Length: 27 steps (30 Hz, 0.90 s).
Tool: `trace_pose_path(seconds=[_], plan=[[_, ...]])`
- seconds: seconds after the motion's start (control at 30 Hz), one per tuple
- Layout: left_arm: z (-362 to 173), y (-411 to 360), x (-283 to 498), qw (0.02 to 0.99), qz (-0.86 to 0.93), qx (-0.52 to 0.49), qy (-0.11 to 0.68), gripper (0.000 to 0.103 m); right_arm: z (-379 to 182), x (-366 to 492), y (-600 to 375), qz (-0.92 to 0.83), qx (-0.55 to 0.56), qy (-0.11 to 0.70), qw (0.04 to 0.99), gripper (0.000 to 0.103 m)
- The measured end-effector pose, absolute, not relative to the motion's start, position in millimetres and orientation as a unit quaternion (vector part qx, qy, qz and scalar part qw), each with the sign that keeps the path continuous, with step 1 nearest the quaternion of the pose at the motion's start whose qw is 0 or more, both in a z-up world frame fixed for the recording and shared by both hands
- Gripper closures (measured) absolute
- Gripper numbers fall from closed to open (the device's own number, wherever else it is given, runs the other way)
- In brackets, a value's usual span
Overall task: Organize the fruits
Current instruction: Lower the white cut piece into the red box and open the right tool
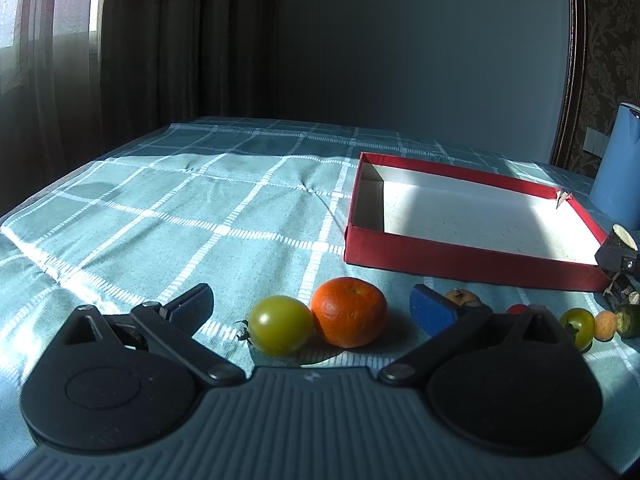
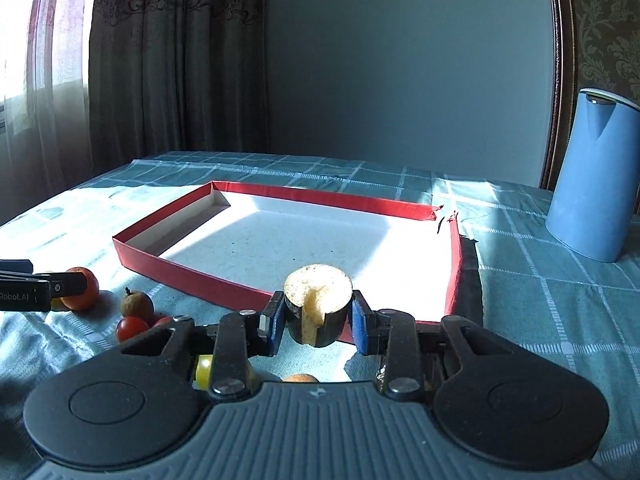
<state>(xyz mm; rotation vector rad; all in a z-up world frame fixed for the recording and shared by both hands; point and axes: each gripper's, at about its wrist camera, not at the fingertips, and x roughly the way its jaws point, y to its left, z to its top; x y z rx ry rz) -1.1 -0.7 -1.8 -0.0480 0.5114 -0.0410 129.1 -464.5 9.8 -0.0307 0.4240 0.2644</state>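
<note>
Fruits lie in a loose row on the checked tablecloth (image 1: 168,208), and one is already gripped: the right gripper (image 2: 319,322) has its blue pads pressed on either side of a dark-skinned cut fruit (image 2: 318,304), pale flesh facing up, held just in front of the near wall of the red box (image 2: 192,276). Beyond the box to the right stands a blue jug (image 2: 592,176). Left of this gripper sit a brown fruit (image 2: 137,304) and a red tomato (image 2: 131,328). The left gripper (image 1: 316,312) rests low with its jaws spread wide, holding nothing; a green tomato (image 1: 280,324) and an orange (image 1: 349,311), touching each other, lie between its fingers.
</note>
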Motion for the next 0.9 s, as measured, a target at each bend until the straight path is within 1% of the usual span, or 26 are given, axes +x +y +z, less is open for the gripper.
trace_pose_path(seconds=[0.17,0.43,0.47,0.5,0.6,0.67,0.7,0.73,0.87,0.9], plan=[[-2,0,-2,0.967,-0.019,-0.026,0.253,0.000,21,165,-487,0.084,0.000,0.213,0.973,0.071],[-1,5,-3,0.966,-0.024,-0.037,0.253,0.000,-2,204,-490,0.059,-0.016,0.272,0.960,0.069],[-1,6,-3,0.966,-0.030,-0.038,0.256,0.000,-4,205,-489,0.058,-0.022,0.275,0.959,0.065],[-1,5,-3,0.964,-0.036,-0.037,0.259,0.000,-7,204,-488,0.056,-0.028,0.276,0.959,0.059],[-2,1,-2,0.964,-0.039,-0.025,0.262,0.000,-4,197,-489,0.063,-0.024,0.267,0.961,0.052],[-3,0,-1,0.964,-0.045,-0.021,0.263,0.000,4,186,-490,0.057,-0.024,0.243,0.968,0.045],[-3,-1,0,0.963,-0.048,-0.021,0.265,0.000,6,180,-490,0.054,-0.023,0.232,0.971,0.036],[-3,-1,0,0.963,-0.049,-0.021,0.266,0.000,12,170,-493,0.058,-0.018,0.215,0.975,0.030],[-1,1,-5,0.968,-0.047,-0.023,0.247,0.000,20,134,-508,0.078,0.016,0.174,0.982,0.028],[0,1,-8,0.970,-0.047,-0.024,0.235,0.000,18,127,-513,0.079,0.026,0.170,0.982,0.026]])
